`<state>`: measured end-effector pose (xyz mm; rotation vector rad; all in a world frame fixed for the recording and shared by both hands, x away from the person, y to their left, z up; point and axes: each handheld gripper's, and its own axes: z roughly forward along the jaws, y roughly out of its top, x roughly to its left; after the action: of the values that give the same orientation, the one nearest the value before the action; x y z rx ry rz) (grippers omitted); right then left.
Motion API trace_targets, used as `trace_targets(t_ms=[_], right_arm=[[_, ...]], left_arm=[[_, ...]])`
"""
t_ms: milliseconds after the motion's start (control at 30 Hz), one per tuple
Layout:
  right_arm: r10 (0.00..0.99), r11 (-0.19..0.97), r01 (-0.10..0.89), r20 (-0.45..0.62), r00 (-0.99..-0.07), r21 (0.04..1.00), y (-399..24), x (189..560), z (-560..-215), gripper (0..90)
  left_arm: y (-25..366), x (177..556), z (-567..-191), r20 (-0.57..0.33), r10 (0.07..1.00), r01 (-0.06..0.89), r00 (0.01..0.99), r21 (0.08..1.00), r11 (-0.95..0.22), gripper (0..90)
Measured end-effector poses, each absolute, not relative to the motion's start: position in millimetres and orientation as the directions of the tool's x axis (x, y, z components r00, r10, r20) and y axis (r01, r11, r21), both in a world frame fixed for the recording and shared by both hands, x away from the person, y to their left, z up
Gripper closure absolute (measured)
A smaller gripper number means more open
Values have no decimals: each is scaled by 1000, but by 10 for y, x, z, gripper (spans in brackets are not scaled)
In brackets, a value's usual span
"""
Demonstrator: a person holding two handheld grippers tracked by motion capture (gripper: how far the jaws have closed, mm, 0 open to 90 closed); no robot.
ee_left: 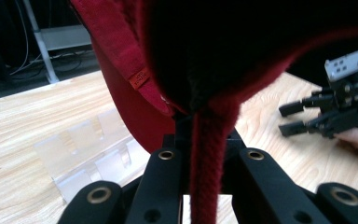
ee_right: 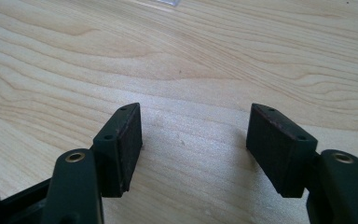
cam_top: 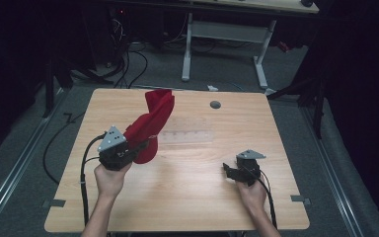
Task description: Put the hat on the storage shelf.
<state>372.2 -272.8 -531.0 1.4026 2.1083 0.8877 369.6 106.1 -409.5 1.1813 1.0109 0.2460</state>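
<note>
A red cloth [cam_top: 150, 123] with a small orange label hangs up off the wooden table [cam_top: 187, 197] at its left half. My left gripper [cam_top: 139, 146] is shut on the cloth's lower edge; in the left gripper view a thick red hem [ee_left: 208, 177] runs down between the black jaws and the fabric hides the fingertips. My right gripper [cam_top: 226, 170] stands open low over the table at the right, with bare wood between its pads [ee_right: 126, 140]. The left gripper view shows the right gripper [ee_left: 292, 117] farther off, its jaws pointing left.
A clear plastic rack [cam_top: 185, 136] lies flat on the table behind the cloth; it shows beside the cloth as a clear rack [ee_left: 88, 149]. A small grey disc [cam_top: 215, 104] sits near the far edge. A white-legged desk [cam_top: 187, 49] and floor cables stand beyond.
</note>
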Motion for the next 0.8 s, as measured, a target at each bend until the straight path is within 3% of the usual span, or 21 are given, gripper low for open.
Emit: trace_targets(t_ms=[800], right_arm=[[925, 275, 632, -19, -380, 725, -2721, 3714, -5311, 352]], left_arm=[[1179, 4155, -4042, -527, 703, 288, 478, 850, 441, 840]])
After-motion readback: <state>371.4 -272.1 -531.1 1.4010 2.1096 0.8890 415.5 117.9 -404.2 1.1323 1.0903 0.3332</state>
